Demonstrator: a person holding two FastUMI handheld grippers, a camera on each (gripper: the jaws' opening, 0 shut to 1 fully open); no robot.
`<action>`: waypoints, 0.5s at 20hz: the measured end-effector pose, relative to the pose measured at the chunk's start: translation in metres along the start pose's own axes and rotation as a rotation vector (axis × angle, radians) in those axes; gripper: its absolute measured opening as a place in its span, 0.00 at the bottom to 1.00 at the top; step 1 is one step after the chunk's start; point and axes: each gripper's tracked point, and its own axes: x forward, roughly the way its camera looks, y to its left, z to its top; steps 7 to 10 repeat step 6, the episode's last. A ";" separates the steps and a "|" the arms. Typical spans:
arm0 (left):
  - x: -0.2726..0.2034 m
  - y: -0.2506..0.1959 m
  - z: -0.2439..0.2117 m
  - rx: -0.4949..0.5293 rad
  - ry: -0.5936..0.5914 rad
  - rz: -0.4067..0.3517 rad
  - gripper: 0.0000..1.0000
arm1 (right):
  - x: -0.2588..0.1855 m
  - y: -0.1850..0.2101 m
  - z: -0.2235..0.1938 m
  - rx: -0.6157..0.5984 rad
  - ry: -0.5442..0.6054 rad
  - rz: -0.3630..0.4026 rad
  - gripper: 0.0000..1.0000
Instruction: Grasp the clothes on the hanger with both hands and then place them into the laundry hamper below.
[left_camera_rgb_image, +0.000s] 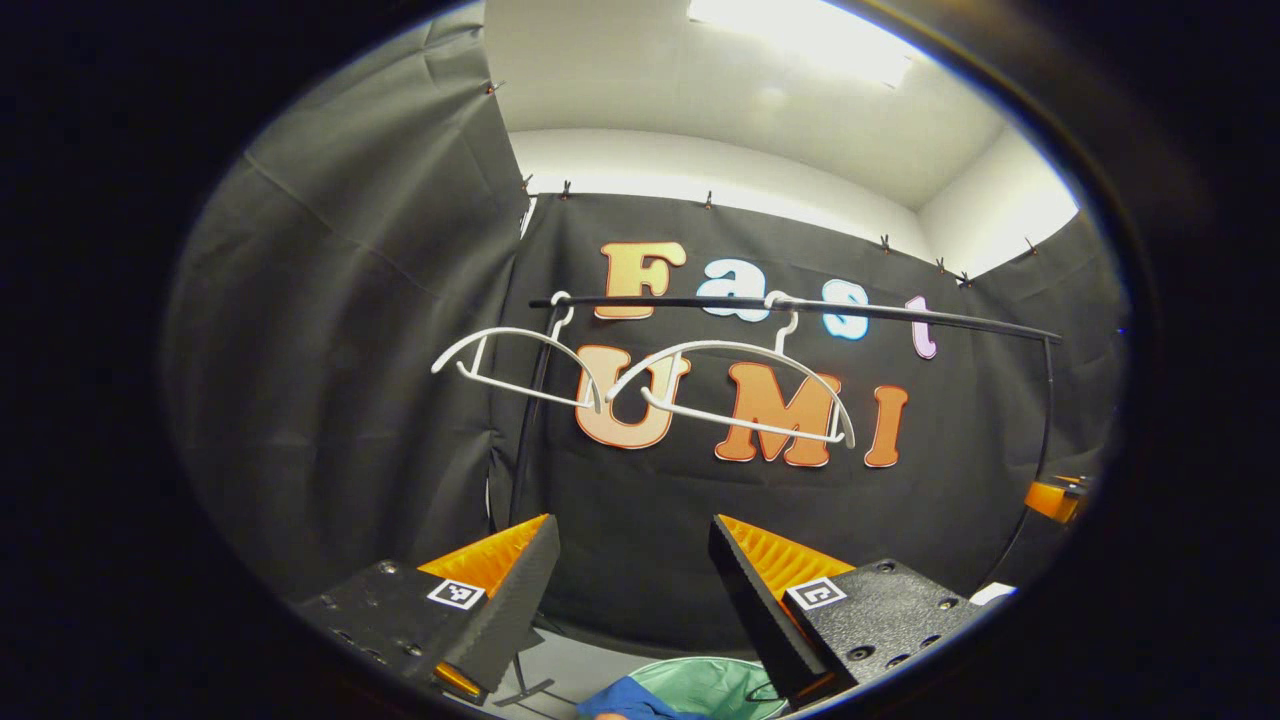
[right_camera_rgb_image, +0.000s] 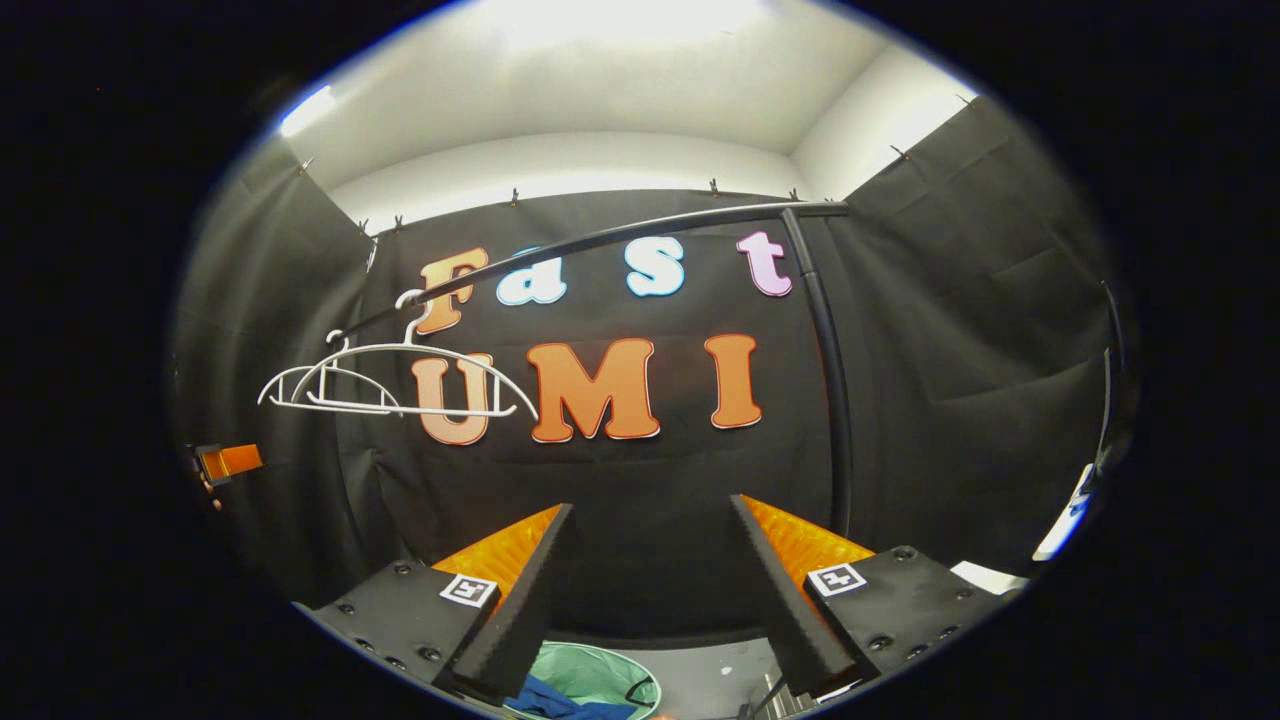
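1. In the left gripper view, two bare white hangers (left_camera_rgb_image: 520, 365) (left_camera_rgb_image: 740, 390) hang side by side from the black rail (left_camera_rgb_image: 800, 308), one near its left post and one nearer the middle.
2. Below the rail, the left gripper (left_camera_rgb_image: 630, 590) has its fingers spread wide apart, with nothing between them.
3. Under the rail, at the bottom of this view, the green hamper (left_camera_rgb_image: 715, 685) stands on the floor with blue clothes (left_camera_rgb_image: 625, 700) lying in it at its left side.
4. In the right gripper view, the same hangers (right_camera_rgb_image: 395, 385) overlap near the rail's (right_camera_rgb_image: 620, 235) left end.
5. Below the rail, the right gripper (right_camera_rgb_image: 650, 575) is likewise wide open and holds nothing.
6. Beneath it, the hamper (right_camera_rgb_image: 610, 675) holds the blue clothes (right_camera_rgb_image: 545, 700).
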 end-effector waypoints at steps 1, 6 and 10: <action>0.000 -0.003 0.000 -0.004 0.003 -0.011 0.97 | 0.001 0.000 -0.002 -0.001 0.003 0.000 0.88; -0.002 -0.001 0.000 -0.006 -0.001 -0.008 0.94 | 0.000 0.005 -0.008 0.001 0.004 0.021 0.89; -0.002 -0.001 0.000 -0.006 -0.001 -0.008 0.94 | 0.000 0.005 -0.008 0.001 0.004 0.021 0.89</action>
